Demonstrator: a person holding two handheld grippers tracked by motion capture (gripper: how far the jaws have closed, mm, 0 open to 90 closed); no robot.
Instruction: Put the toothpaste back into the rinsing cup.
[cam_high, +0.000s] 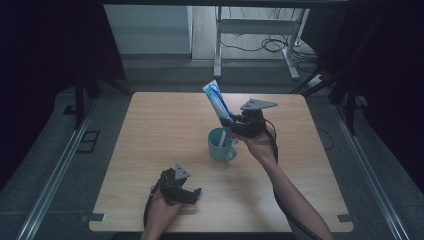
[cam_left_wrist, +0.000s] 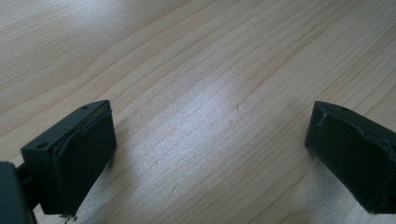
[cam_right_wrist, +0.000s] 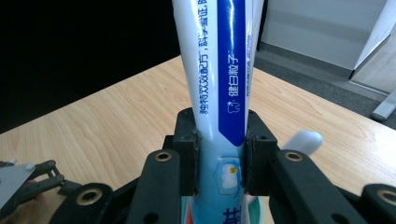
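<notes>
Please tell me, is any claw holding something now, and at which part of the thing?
The right claw grips the toothpaste tube across its lower body, near the cap end, above the teal mug. The left claw holds nothing.

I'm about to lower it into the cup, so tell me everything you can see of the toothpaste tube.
The toothpaste tube is white and light blue plastic with a dark blue stripe and printed Chinese characters. It stands nearly upright, tilted, its flat crimped end uppermost. The right gripper clamps its lower part, both jaws pressed against its sides. Its lower end points down at the teal cup, above the rim; the cap is hidden. A white handle leans inside the cup.
</notes>
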